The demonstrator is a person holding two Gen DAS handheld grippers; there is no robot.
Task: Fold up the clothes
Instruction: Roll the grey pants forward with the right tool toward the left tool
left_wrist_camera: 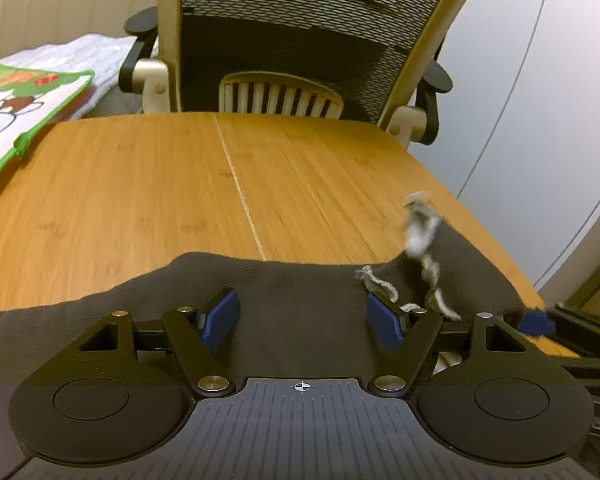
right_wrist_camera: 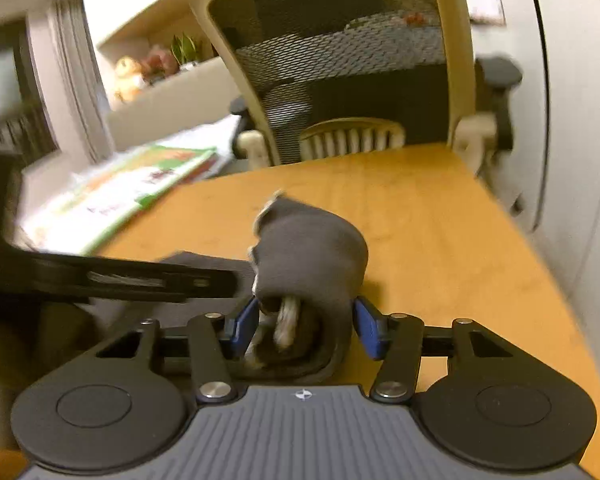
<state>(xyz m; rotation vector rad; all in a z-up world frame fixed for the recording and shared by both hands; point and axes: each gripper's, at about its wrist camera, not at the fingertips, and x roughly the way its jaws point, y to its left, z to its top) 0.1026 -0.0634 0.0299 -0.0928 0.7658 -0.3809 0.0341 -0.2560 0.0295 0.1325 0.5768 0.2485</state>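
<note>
Dark grey garment (left_wrist_camera: 300, 304) with a marled drawstring (left_wrist_camera: 420, 232) draped over the near edge of the bamboo table (left_wrist_camera: 180, 184): left gripper (left_wrist_camera: 302, 320) spread, unclenched, over the waistband; right gripper (right_wrist_camera: 306, 326) bracketing a bunched corner, contact uncertain, presumably lifting it to fold.

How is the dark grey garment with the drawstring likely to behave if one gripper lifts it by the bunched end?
Probably floppy: the dark grey garment drapes and wrinkles over the wooden table, and its bunched end folds over between the right gripper pads. It will likely sag and trail. The frayed drawstring may dangle and snag.
</note>
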